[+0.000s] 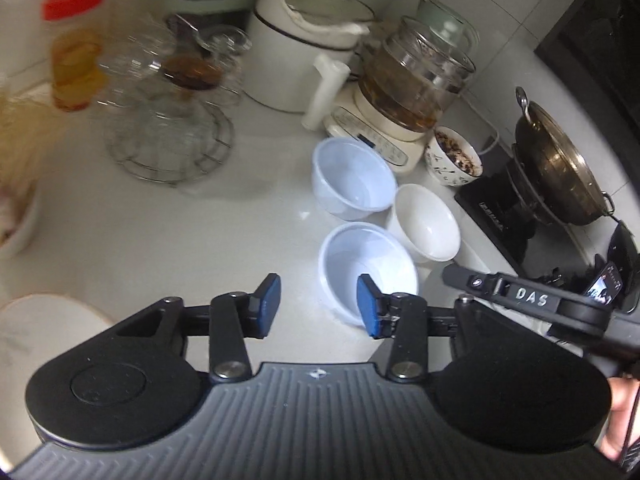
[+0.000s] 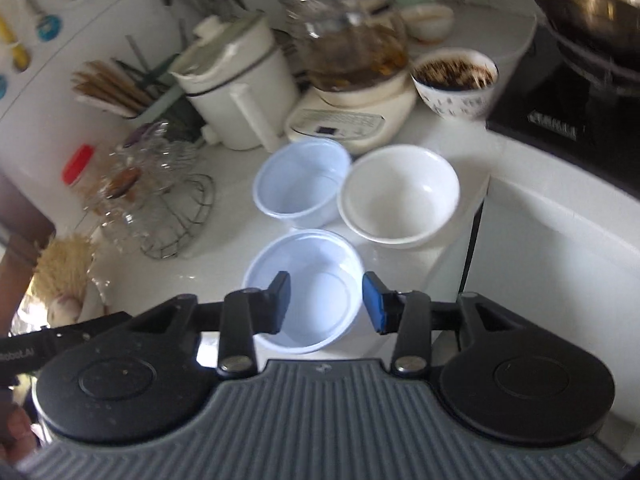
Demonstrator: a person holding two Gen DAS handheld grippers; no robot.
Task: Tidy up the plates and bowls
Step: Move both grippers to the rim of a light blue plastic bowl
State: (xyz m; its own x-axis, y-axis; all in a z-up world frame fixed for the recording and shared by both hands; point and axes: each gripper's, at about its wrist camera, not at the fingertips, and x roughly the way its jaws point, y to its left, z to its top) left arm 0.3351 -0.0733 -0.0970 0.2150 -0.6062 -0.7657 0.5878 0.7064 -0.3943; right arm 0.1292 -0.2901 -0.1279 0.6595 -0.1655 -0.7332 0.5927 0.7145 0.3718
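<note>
Three empty bowls sit close together on the white counter: a near pale blue bowl (image 1: 372,256) (image 2: 320,300), a far pale blue bowl (image 1: 352,178) (image 2: 300,180) and a white bowl (image 1: 426,220) (image 2: 400,196). My left gripper (image 1: 318,280) hangs open above the counter just left of the near blue bowl, its right finger overlapping that bowl's rim in the picture. My right gripper (image 2: 327,278) is open over the same bowl, its fingers standing over the bowl's right half without pressing on it. A pale round plate (image 1: 40,328) shows at the lower left.
Behind the bowls stand a white electric pot (image 1: 296,56), a glass teapot on its base (image 1: 404,92) and a patterned bowl of dark scraps (image 1: 454,156). A wok on a black cooktop (image 1: 560,168) is to the right. A wire rack of glasses (image 1: 172,136) and a red-capped jar (image 1: 76,44) stand left.
</note>
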